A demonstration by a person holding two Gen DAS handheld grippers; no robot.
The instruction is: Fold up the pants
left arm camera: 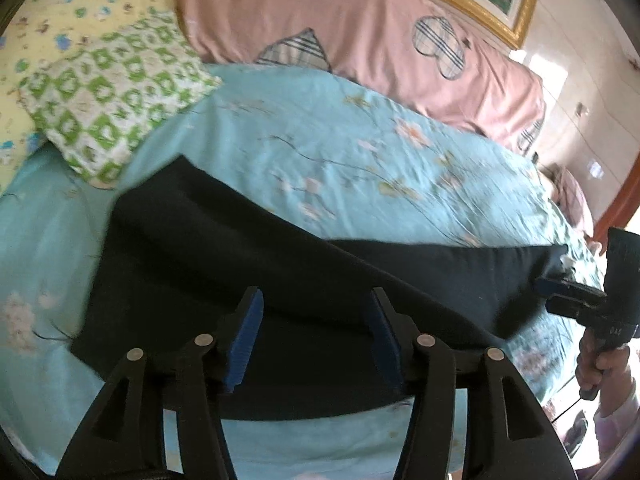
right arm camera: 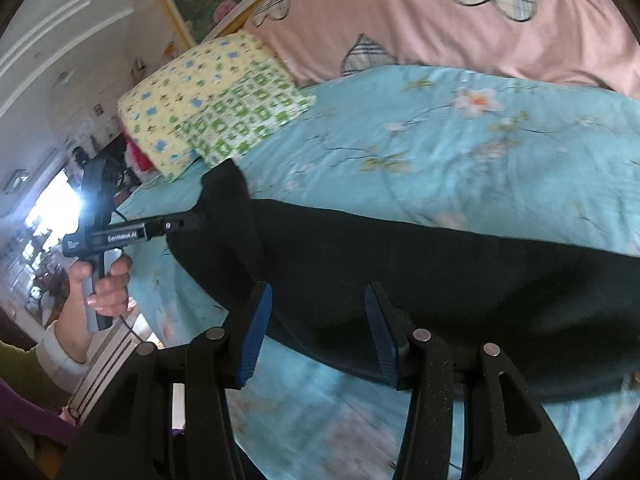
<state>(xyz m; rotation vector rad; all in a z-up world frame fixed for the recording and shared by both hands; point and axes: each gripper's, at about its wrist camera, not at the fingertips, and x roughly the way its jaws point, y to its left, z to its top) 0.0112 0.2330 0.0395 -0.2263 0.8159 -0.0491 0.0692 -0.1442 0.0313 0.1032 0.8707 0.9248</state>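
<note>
In the left wrist view, our left gripper hung low over the near part of the dark pants, its blue-padded fingers spread wide with only cloth showing between them, nothing pinched. The pants lay as a long dark band across the light blue floral bedsheet, already narrowed lengthwise, it seemed, with one layer lying over another along a diagonal edge. At the far right end our right gripper met the tip of the band; from this angle we could not tell whether its fingers gripped the cloth. A green-patterned pillow lay beyond the pants' left end, and a pink quilt ran along the back of the bed.

In the right wrist view, our right gripper also showed its fingers apart over the pants, empty between the pads. Our left gripper reached the raised corner at the band's left end, which stood up a little off the bedsheet; whether it held that corner we could not tell here. The yellow floral pillow sat behind it.

We judged the task to be at an early-to-middle stage: the legs appeared laid together into one strip, while the crosswise folds that would shorten it were not yet made. The strip looked fairly smooth, so bringing one end over the other seemed the work remaining.
</note>
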